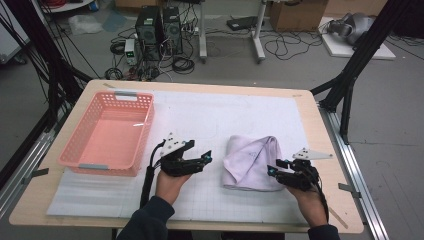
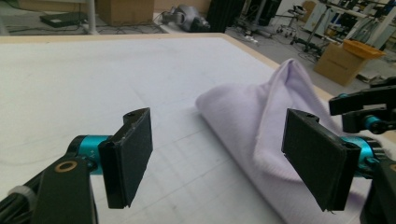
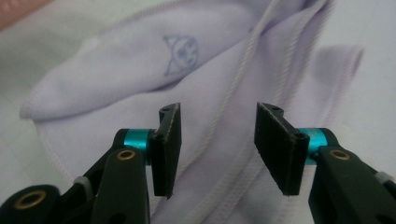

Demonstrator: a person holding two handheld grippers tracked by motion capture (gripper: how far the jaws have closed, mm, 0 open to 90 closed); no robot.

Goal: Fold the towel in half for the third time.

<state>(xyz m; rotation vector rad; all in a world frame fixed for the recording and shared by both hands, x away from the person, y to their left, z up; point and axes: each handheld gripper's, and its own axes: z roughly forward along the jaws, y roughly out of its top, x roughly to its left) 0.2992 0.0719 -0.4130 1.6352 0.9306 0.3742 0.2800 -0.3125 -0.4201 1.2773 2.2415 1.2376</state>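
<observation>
Forearms in dark sleeves came in from the near edge of the pale wooden table, each hand carrying a black two-jaw tool. On the person's left, the left gripper hovered over the white gridded mat with its jaws wide apart and nothing between them, aimed toward the cloth beside it. On the other side, the right gripper sat at the near right edge of the folded pale lilac towel; in the right gripper view its jaws stood parted just above the fabric, pads clear of it, so nothing was gripped.

The towel lay roughly at the middle of the mat, loosely folded, with one ridge standing up toward the far side. Further left stood the pink slotted plastic basket, holding nothing, well apart from the towel. Beyond the table, computer towers, cables and cardboard boxes sat on the floor.

Risk here seemed to lie in the fold itself: it was loose and the raised ridge looked unsupported, so a pinch that caught a single layer could probably pull the stack open rather than lift it whole. With the left jaws off to the side, an uneven lift might also let the cloth sag and drag on the mat.

No writing was readable; the towel carried a small outlined cat face.
</observation>
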